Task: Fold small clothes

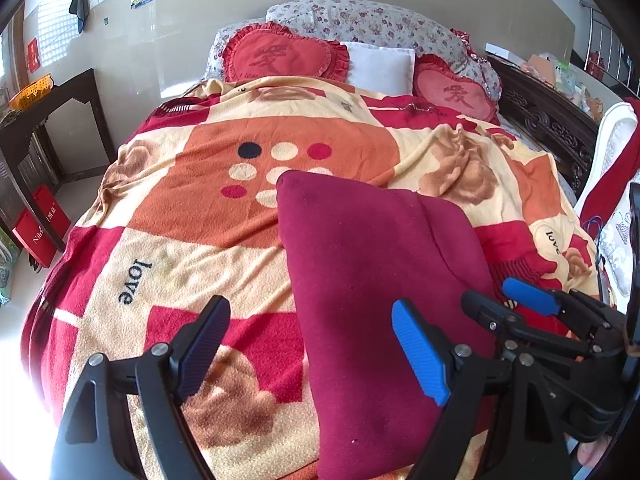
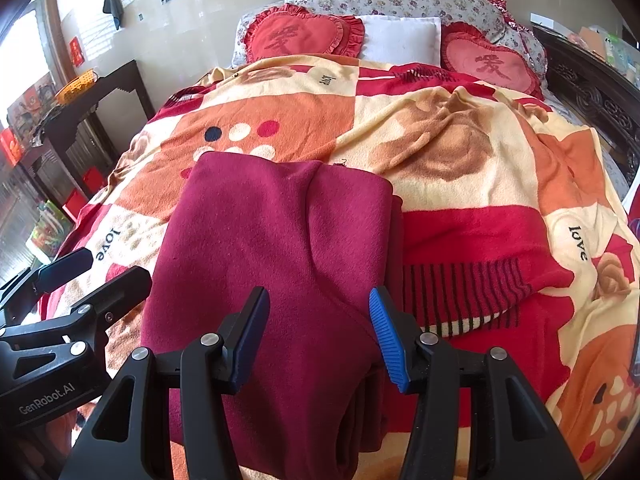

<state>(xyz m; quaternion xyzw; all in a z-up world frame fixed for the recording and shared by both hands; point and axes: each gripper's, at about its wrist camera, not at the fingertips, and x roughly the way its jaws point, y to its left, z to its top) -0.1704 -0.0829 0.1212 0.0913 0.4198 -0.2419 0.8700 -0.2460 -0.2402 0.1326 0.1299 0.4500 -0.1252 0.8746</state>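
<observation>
left wrist view: maroon garment (image 1: 372, 292) lies folded flat on the patterned blanket (image 1: 192, 248) covering the bed, long axis running away from the camera. left gripper (image 1: 310, 350) hangs over the garment's near left edge, jaws spread wide and released, holding nothing. its blue pad is above the cloth, its dark pad is off the garment's left side, over the blanket. right gripper (image 1: 490, 304) comes in at the garment's right edge, jaws apart. beyond the garment's far end: two red heart cushions (image 1: 280, 54), a white pillow (image 1: 380, 66) between them, floral bedding (image 1: 360, 20) behind. dark side table (image 1: 52, 120) well left of the garment, with a yellow basket (image 1: 32, 90) on top. red boxes (image 1: 40, 224) on the floor below it.

right wrist view: same garment (image 2: 272, 264) fills the centre, a fold line running lengthwise, layered edges showing along its right side. right gripper (image 2: 320, 332) sits directly over the garment's near half, jaws released and straddling the fold line, nothing clamped. cannot tell whether the pads touch the cloth. left gripper (image 2: 94, 270) is just off the garment's left edge, jaws apart. blanket (image 2: 480, 184) spreads right of the garment. heart cushions (image 2: 300, 36) and white pillow (image 2: 400, 38) beyond its far end.
</observation>
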